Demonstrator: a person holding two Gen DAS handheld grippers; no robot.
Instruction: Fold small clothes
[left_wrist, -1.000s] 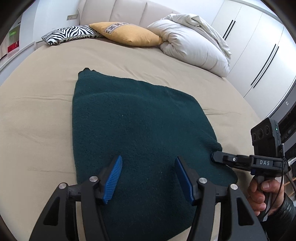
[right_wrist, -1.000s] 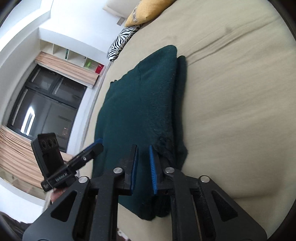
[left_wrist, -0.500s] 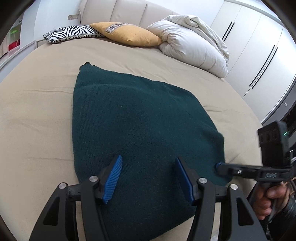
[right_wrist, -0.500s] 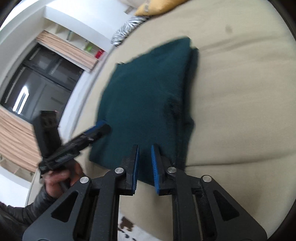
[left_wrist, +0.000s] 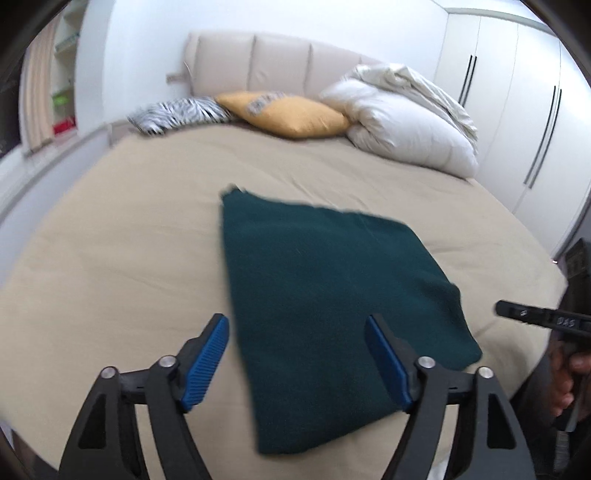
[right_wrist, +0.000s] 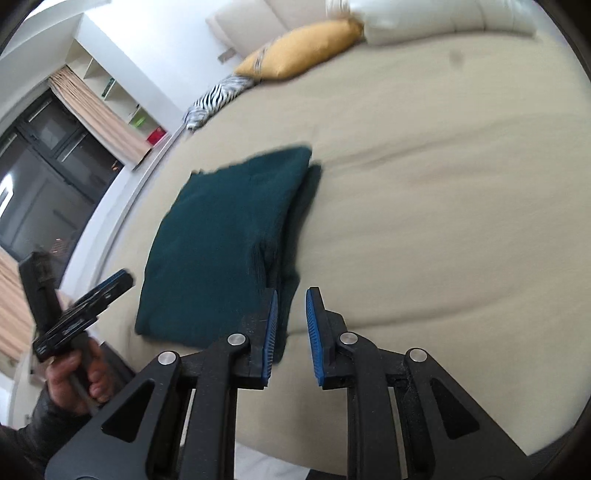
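Note:
A dark green knitted garment (left_wrist: 325, 280) lies folded flat on the beige bed (left_wrist: 110, 240), with a narrower layer showing along its right side (right_wrist: 306, 199) in the right wrist view. My left gripper (left_wrist: 295, 325) hovers above the garment's near edge. Its jaws are wide and still opening, with nothing gripped. My right gripper (right_wrist: 291, 295) hangs over the garment's near right corner. Its jaws are opening, a narrow gap between the blue pads (right_wrist: 314, 325), and no cloth is caught in them. Each view catches the other gripper at its side, held by a hand.
At the headboard lie a zebra-print pillow (left_wrist: 177, 114), a yellow cushion (left_wrist: 284, 114) and a bundled white duvet (left_wrist: 406, 122). White wardrobes (left_wrist: 535, 110) stand to the right of the bed. A dark window (right_wrist: 44, 177) and shelves are to its left.
Both grippers have risen and drawn back from the garment, which now looks smaller. The left jaws have spread wider. The right jaws have parted a little.

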